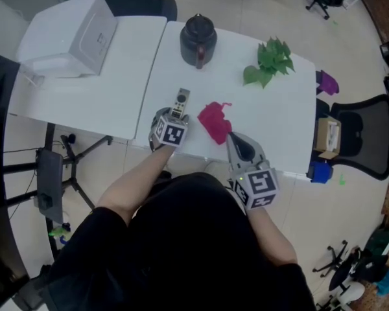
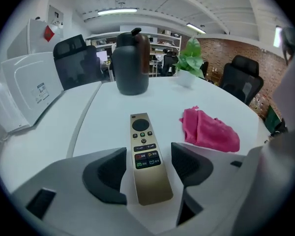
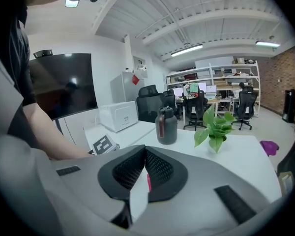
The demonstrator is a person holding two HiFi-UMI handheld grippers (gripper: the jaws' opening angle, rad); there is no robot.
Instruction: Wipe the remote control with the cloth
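In the head view the remote control lies near the near edge of the counter, and the cloth is just beside it, toward the right edge. In the left gripper view my left claw stands wide open around the remote's near end (the pads do not touch it). In the right gripper view my right claw is closed. A thin pink strip shows at its gap, but I cannot confirm a grip.

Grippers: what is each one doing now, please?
Left gripper: open, remote control between its fingers, not gripped.
Right gripper: closed, tip by the cloth, apparently empty.
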